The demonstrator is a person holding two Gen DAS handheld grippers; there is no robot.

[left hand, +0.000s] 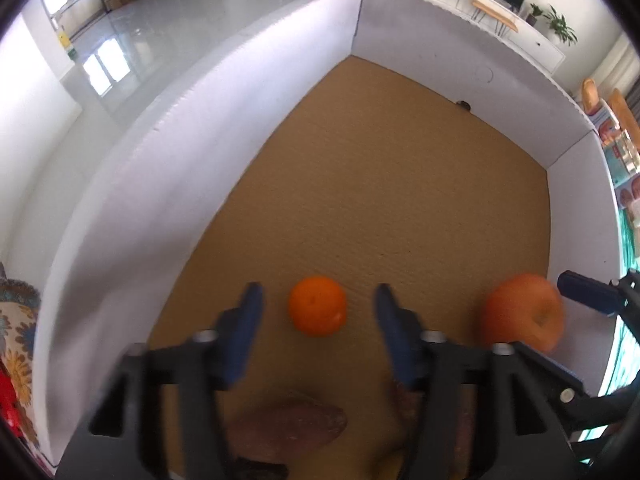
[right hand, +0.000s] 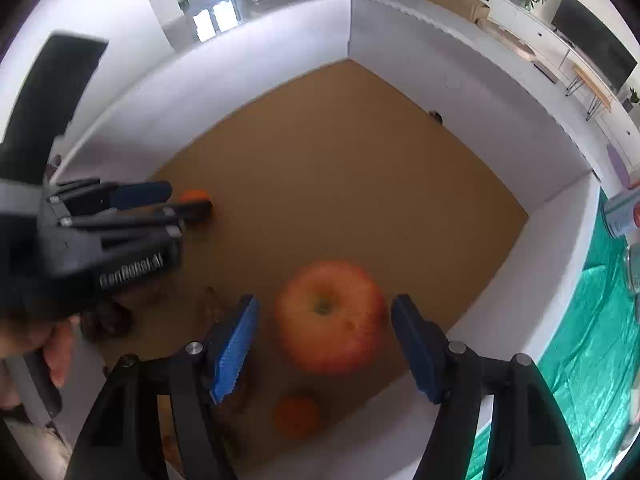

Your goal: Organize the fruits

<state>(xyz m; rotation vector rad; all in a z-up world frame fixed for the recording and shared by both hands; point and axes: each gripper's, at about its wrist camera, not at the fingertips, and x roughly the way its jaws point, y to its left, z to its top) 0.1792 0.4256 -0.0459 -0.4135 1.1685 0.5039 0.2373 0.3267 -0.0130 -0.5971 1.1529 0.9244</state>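
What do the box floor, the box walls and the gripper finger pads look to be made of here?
Box floor: brown corrugated cardboard, matte, with faint parallel ribbing.
Box walls: white corrugated board, matte; the top edge shows a wavy fluted profile.
Finger pads: blue, ridged, probably rubber or soft plastic, on black, likely plastic, arms.

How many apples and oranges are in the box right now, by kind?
Apples: 1, the apple
Oranges: 2, the orange ahead of the left gripper and the second orange by the box wall
Total: 3
Blurred brown items are not counted.
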